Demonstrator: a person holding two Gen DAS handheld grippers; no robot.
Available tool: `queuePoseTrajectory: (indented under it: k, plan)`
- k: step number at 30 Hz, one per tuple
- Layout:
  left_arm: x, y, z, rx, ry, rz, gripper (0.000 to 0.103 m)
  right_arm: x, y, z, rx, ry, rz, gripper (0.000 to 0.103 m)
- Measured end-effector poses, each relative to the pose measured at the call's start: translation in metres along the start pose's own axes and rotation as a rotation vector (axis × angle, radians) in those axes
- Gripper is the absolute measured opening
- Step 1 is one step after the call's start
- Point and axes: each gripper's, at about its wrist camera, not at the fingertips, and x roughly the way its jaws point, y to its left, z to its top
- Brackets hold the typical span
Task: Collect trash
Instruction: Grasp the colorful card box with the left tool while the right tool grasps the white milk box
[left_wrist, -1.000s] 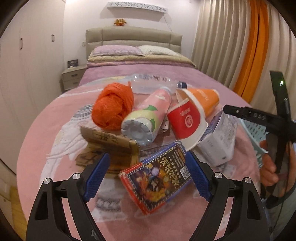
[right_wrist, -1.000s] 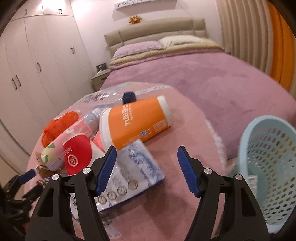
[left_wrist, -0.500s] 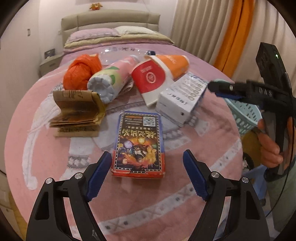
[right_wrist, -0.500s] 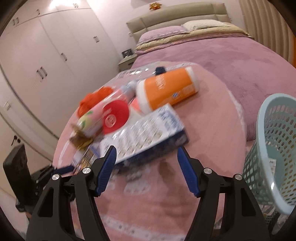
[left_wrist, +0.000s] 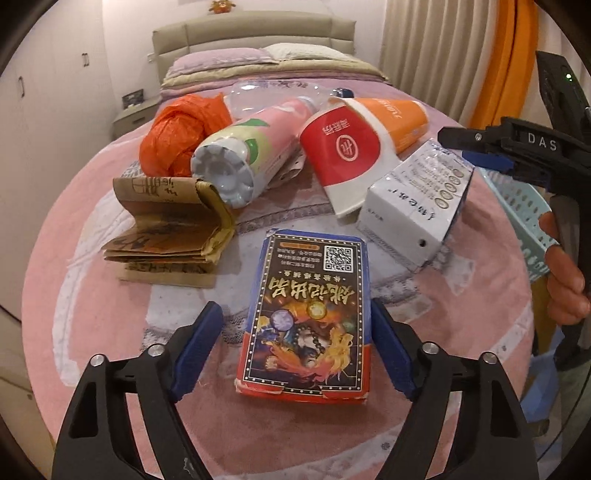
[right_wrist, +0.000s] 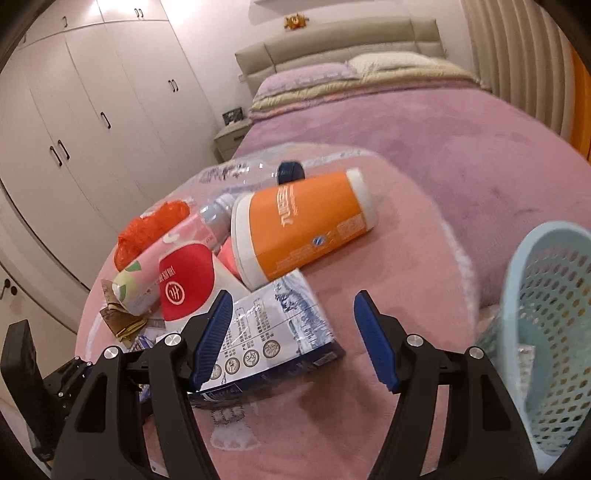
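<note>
A blue and red card box (left_wrist: 306, 317) lies flat on the pink blanket (left_wrist: 110, 314). My left gripper (left_wrist: 295, 347) straddles it with its jaws closing; the right pad is at the box's edge and the left pad stands clear. A white and blue carton (right_wrist: 273, 332) lies behind it, also seen as the carton (left_wrist: 417, 199). My right gripper (right_wrist: 293, 332) hovers open over the carton's right end, with nothing gripped. From the left wrist, the right gripper (left_wrist: 476, 147) shows above the carton, held by a hand (left_wrist: 565, 280).
Behind lie an orange cup (right_wrist: 303, 229), a red cup (left_wrist: 343, 147), a pink bottle (left_wrist: 251, 155), an orange plastic bag (left_wrist: 177, 136), a folded brown paper bag (left_wrist: 170, 221) and a clear bottle (left_wrist: 273, 92). A light blue basket (right_wrist: 546, 332) stands beyond the bed's right edge.
My left gripper has come down and forward, so the card box now sits between its fingers, and its jaws have narrowed a little. The right gripper swung away, then returned over the carton.
</note>
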Motion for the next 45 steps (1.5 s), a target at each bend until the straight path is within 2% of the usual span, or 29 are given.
queuePoseTrajectory:
  k: [3, 6, 11, 17, 19, 22, 24, 25, 30, 39, 43, 45]
  plan:
    - [-0.003, 0.001, -0.001, -0.001, -0.004, 0.011, 0.059, 0.002, 0.002, -0.008, -0.001, 0.034, 0.043, 0.064]
    - [-0.006, 0.006, -0.003, -0.03, -0.008, 0.014, 0.059, -0.006, 0.008, -0.018, -0.019, 0.053, 0.065, 0.059]
    - [-0.016, 0.014, -0.01, -0.08, -0.034, 0.014, 0.059, -0.029, 0.03, -0.045, -0.065, 0.064, 0.1, 0.059]
    - [-0.025, 0.017, -0.017, -0.104, -0.056, 0.065, 0.059, -0.045, 0.068, -0.09, -0.153, 0.113, 0.189, 0.06]
    - [-0.028, 0.02, -0.018, -0.117, -0.065, 0.057, 0.059, -0.052, 0.076, -0.099, -0.215, 0.113, 0.164, 0.06]
    - [-0.028, 0.022, -0.018, -0.139, -0.067, 0.05, 0.059, -0.058, 0.083, -0.095, -0.295, 0.074, 0.079, 0.063]
    - [-0.03, 0.021, -0.02, -0.146, -0.075, 0.049, 0.059, -0.056, 0.087, -0.088, -0.341, 0.057, 0.057, 0.075]
    - [-0.031, 0.02, -0.02, -0.148, -0.08, 0.054, 0.059, -0.052, 0.091, -0.084, -0.376, 0.05, 0.052, 0.076]
    - [-0.032, 0.021, -0.02, -0.162, -0.087, 0.064, 0.059, -0.016, 0.104, -0.068, -0.534, 0.071, 0.06, 0.077]
    - [-0.027, 0.025, -0.021, -0.175, -0.078, 0.064, 0.059, 0.02, 0.116, -0.065, -0.657, 0.172, 0.079, 0.078]
    - [-0.025, 0.022, -0.022, -0.17, -0.074, 0.06, 0.059, 0.031, 0.116, -0.065, -0.624, 0.203, 0.098, 0.077]
    - [-0.025, 0.02, -0.022, -0.166, -0.077, 0.061, 0.059, 0.03, 0.113, -0.066, -0.594, 0.196, 0.099, 0.068]
